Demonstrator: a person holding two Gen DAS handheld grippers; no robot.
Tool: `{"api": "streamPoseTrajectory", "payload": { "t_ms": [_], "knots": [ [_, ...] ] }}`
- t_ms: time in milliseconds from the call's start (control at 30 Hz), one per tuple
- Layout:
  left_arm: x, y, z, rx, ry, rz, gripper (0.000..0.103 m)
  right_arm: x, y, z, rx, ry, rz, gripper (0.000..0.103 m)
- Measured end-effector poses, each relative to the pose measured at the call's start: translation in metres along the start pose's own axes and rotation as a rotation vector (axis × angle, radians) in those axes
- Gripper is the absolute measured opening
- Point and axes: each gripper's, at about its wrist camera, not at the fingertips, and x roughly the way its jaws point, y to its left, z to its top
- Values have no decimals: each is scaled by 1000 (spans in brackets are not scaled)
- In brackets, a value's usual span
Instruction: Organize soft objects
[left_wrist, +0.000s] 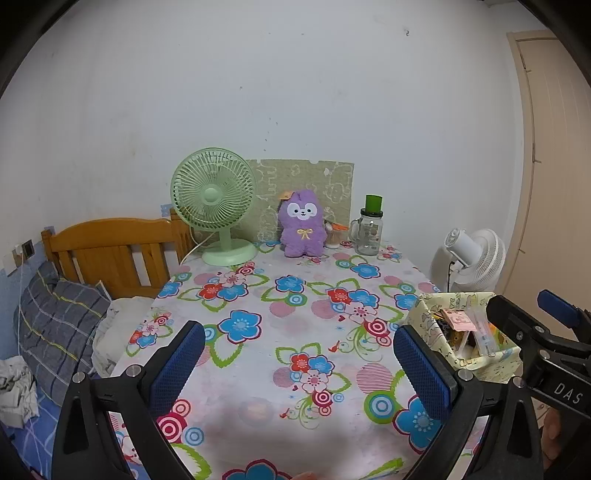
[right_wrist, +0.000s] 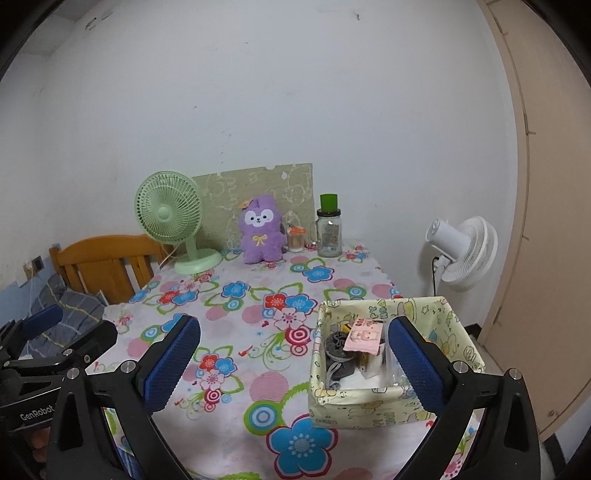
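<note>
Both my left gripper (left_wrist: 299, 363) and right gripper (right_wrist: 293, 356) hang spread and empty above the near table (left_wrist: 258, 402), well short of the plush (left_wrist: 302, 223) upright at the far edge, basket (right_wrist: 373, 400) just beside my right.

basket (right_wrist: 373, 404) contents partly hidden, jar (right_wrist: 330, 236) label unreadable

Soft even indoor light, faint shadows, fisheye-bent edges, dark corners
</note>
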Motion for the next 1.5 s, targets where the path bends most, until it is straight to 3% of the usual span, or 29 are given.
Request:
{"api": "streamPoseTrajectory", "payload": {
  "t_ms": [1500],
  "knots": [
    [8, 0, 0, 1, 16, 6, 103, 11, -3, -1, 7, -10, -14, 103]
  ]
}}
